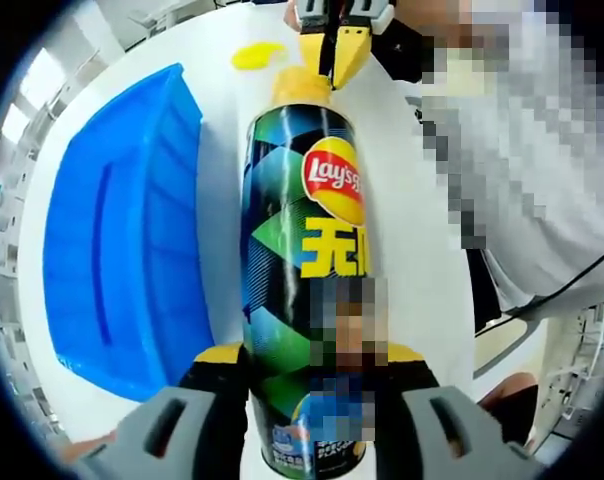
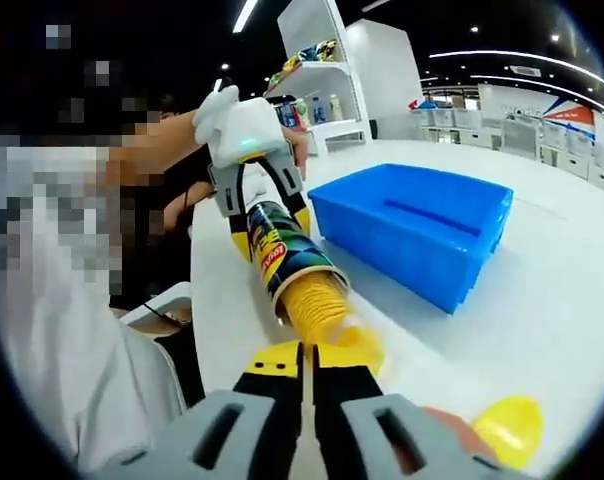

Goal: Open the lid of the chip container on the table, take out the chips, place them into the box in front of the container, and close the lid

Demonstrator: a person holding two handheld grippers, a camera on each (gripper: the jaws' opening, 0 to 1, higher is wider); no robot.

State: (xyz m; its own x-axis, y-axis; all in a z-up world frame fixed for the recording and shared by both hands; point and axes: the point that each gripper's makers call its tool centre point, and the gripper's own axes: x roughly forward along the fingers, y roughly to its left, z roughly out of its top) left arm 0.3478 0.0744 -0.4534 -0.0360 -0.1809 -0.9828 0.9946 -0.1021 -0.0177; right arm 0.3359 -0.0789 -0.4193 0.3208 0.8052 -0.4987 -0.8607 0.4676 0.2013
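A white table (image 2: pixel 572 300) carries one blue box (image 2: pixel 417 225), one yellow lid (image 2: pixel 510 425) lying loose and one chip can (image 1: pixel 307 270) on its side beside the box; the left gripper (image 1: pixel 307 400) clamps the can's base; the right gripper (image 2: pixel 307 365) pinches the chip stack (image 2: pixel 317 305) at its open mouth; bare tabletop lies beyond the box.

A white table (image 2: pixel 572 300) carries everything. In the right gripper view a blue plastic box (image 2: pixel 422 225) rests on it at about two o'clock, open side up, and a yellow lid (image 2: pixel 510 425) lies flat at five o'clock. In the left gripper view the box (image 1: pixel 122 250) sits at nine o'clock and the lid (image 1: pixel 257 55) at twelve.
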